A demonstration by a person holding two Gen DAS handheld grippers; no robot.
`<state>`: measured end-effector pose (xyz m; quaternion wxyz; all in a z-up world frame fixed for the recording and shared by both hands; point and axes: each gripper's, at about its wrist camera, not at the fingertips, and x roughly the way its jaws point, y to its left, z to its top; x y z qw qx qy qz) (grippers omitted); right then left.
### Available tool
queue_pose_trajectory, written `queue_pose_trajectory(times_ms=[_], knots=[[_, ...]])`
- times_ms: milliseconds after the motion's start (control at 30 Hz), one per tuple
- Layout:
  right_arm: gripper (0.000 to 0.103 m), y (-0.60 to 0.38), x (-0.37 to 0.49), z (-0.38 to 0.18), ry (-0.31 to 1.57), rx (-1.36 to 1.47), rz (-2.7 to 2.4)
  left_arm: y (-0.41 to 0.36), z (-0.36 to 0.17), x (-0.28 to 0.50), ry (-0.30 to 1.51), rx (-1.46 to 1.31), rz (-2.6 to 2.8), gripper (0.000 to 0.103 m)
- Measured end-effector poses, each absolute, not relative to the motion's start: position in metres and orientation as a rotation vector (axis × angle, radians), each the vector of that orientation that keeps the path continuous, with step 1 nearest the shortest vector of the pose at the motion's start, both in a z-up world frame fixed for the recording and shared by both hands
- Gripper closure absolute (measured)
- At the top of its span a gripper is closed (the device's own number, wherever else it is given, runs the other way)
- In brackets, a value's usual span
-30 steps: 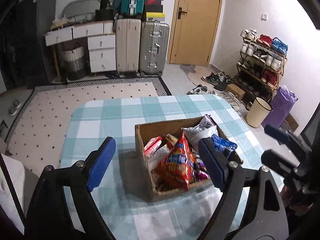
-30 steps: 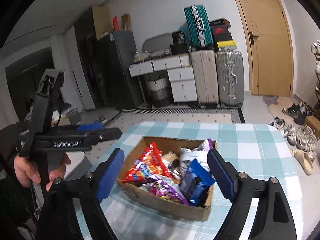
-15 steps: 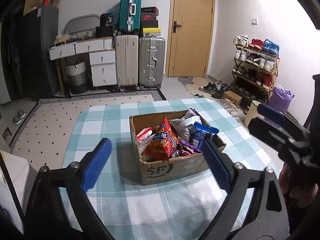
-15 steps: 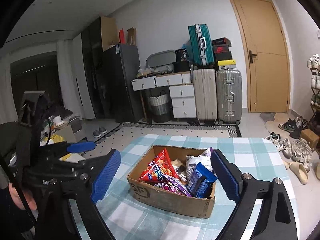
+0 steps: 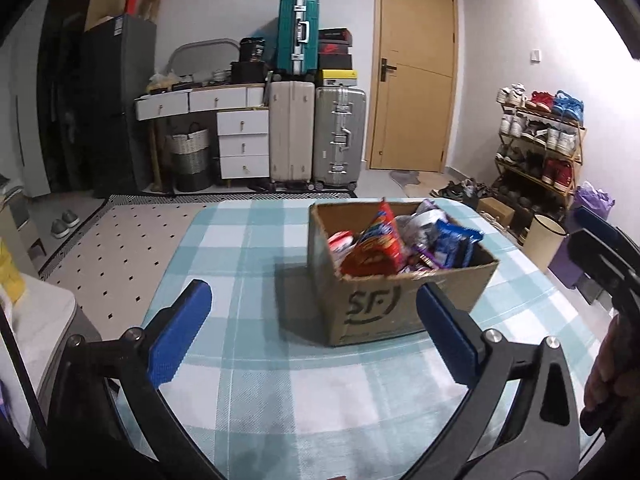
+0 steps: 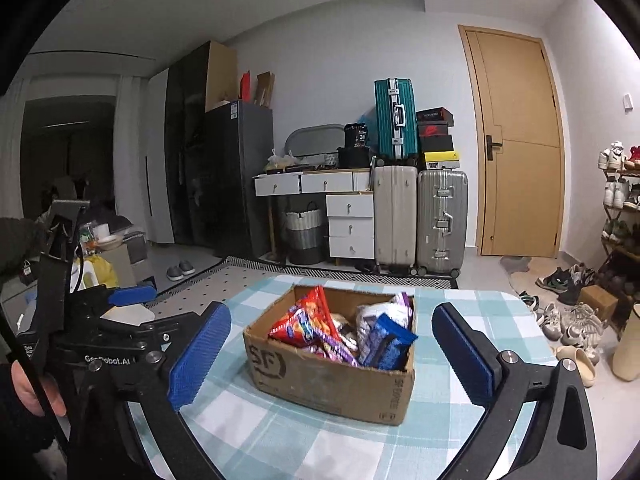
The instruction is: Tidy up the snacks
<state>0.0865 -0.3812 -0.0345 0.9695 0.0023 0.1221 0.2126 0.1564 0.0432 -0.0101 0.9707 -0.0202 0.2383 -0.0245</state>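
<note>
You have pulled both hands back from the cardboard box (image 5: 400,276) of snack bags (image 6: 340,330), now at 12 o'clock on the checked tablecloth (image 5: 248,240), so left gripper (image 5: 312,332) and right gripper (image 6: 332,350) hang wide open and empty, and sorting looks done.

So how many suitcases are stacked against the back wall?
3. A beige suitcase stands on the floor beside the silver suitcase; the teal suitcase stands upright on top. Clutter might hide others.

Checked tablecloth (image 5: 248,248) on table; suitcases (image 5: 316,132) by wooden door (image 5: 414,76); shoe rack (image 5: 538,148) at right.
</note>
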Motion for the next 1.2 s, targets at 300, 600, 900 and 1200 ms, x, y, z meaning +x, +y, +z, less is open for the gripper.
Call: queue_pose_trajectory(times_ms=[300, 600, 900, 1200], knots=[[0.001, -0.388, 0.089, -0.067, 0.259, 0.004, 0.379, 0.058, -0.052, 0.161, 0.451, -0.035, 0.012, 0.001], [0.001, -0.396, 0.094, -0.092, 0.276, -0.010, 0.325, 0.057, -0.078, 0.166, 0.425, -0.006, 0.079, 0.001], [0.001, -0.406, 0.099, -0.116, 0.266, -0.006, 0.280, 0.053, -0.087, 0.169, 0.370, 0.005, 0.100, 0.001], [0.001, -0.402, 0.105, -0.121, 0.295, -0.028, 0.273, 0.056, -0.086, 0.161, 0.311, -0.009, 0.081, 0.001]])
